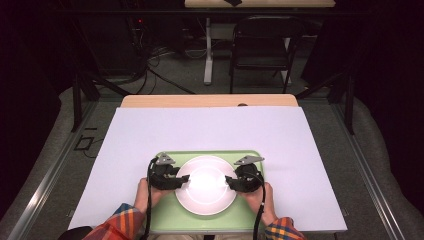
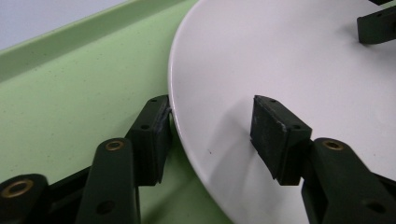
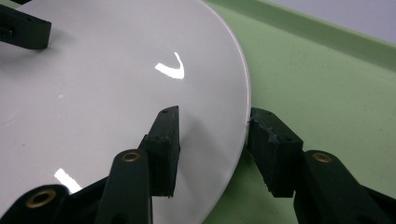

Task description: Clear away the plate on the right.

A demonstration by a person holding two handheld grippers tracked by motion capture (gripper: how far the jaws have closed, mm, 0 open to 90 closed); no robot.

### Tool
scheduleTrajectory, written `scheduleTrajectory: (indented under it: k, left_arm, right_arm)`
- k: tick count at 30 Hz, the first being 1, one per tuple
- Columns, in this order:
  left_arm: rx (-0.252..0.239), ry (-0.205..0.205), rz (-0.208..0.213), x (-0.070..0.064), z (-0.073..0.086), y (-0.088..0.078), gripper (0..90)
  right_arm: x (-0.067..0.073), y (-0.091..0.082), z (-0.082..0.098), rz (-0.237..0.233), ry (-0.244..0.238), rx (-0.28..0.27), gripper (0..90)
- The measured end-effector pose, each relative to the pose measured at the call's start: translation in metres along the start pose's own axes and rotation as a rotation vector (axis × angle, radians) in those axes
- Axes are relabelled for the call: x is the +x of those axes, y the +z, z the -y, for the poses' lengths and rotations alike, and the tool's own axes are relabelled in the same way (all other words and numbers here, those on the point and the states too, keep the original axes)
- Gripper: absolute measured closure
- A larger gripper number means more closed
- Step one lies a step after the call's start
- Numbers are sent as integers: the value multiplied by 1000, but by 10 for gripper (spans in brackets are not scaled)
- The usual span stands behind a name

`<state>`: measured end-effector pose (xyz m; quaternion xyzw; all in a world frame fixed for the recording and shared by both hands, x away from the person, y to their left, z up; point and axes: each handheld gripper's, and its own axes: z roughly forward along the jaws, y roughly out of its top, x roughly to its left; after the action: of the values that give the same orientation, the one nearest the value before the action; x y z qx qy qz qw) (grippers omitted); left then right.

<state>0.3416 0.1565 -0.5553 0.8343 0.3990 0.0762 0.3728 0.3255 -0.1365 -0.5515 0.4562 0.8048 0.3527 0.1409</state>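
Observation:
A round white plate (image 1: pixel 206 185) lies on a pale green tray (image 1: pixel 170 220) near the table's front edge. My left gripper (image 1: pixel 182 181) straddles the plate's left rim and my right gripper (image 1: pixel 231 181) straddles its right rim. In the left gripper view the plate (image 2: pixel 289 60) runs between the jaws of the left gripper (image 2: pixel 212 116): one jaw sits outside against the rim, the other hangs over the plate with a gap. In the right gripper view the right gripper (image 3: pixel 212 126) stands the same way on the plate (image 3: pixel 93 93), with its pads not pressing.
The tray (image 2: pixel 70 93) has a raised lip at its far edge. It rests on a white sheet (image 1: pixel 210 130) covering the wooden table. A dark chair (image 1: pixel 262 45) and table legs stand on the floor beyond. Plaid sleeves come in at the bottom.

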Motion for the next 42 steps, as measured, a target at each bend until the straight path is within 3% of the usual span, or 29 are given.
scheduleTrajectory:
  k: [3,4,6,8,13,14,18,21,26,33,36,42]
  left_arm:
    - [0,-9,28,0,1,-1,364]
    - [-19,-10,45,1,2,-4,318]
    - [-28,-8,53,2,2,-6,298]
    - [-47,7,54,2,0,-12,231]
    - [-99,31,43,1,-4,-26,168]
    - [-110,45,41,0,-5,-29,157]
    - [-153,88,24,-6,-7,-45,143]
    - [-169,103,39,-8,-7,-56,111]
    - [-214,123,55,-12,-7,-72,70]
    - [-243,153,48,-19,-4,-84,43]
    - [-256,182,27,-20,2,-93,36]
    - [-268,189,24,-17,10,-104,15]
  right_arm:
    - [1,0,1,-5,-5,-4,510]
    - [0,-2,2,-25,3,-53,463]
    - [0,-4,0,-36,4,-66,415]
    - [0,-12,-7,-59,2,-94,287]
    - [0,-23,-12,-74,-16,-150,187]
    - [1,-31,-14,-75,-31,-186,165]
    - [4,-43,-19,-85,-51,-224,137]
    - [4,-54,-22,-91,-69,-248,113]
    - [-7,-72,-22,-92,-76,-272,30]
    - [-17,-90,-18,-87,-70,-302,0]
    - [-21,-98,-14,-89,-73,-311,0]
    - [-23,-103,-10,-85,-88,-307,0]
